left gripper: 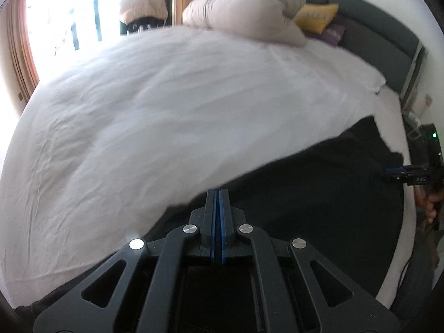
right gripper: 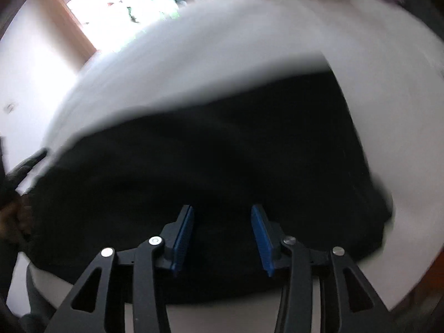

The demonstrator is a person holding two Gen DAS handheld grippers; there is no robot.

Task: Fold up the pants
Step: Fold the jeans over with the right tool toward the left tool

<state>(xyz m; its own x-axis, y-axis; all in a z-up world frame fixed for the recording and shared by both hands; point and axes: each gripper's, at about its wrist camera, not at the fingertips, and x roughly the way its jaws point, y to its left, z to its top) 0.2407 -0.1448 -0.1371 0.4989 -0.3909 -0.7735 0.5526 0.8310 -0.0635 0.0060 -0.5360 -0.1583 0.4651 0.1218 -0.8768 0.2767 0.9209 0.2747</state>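
Black pants (left gripper: 319,188) lie spread on the white bed sheet (left gripper: 152,97) near the bed's front edge. My left gripper (left gripper: 217,194) is shut, its blue pads pressed together at the pants' far edge; whether cloth is pinched between them I cannot tell. In the right wrist view, which is blurred by motion, the pants (right gripper: 208,152) fill the middle. My right gripper (right gripper: 222,211) hovers over them, open, with nothing between its blue pads. The right gripper (left gripper: 388,173) also shows at the right edge of the left wrist view, held by a person's hand (left gripper: 431,208).
A bundled beige duvet (left gripper: 249,8) lies at the far side of the bed, with a yellow pillow (left gripper: 316,16) and a purple pillow (left gripper: 334,32) against the grey headboard (left gripper: 374,27). A bright window (left gripper: 55,14) and a chair with a garment (left gripper: 143,2) stand beyond.
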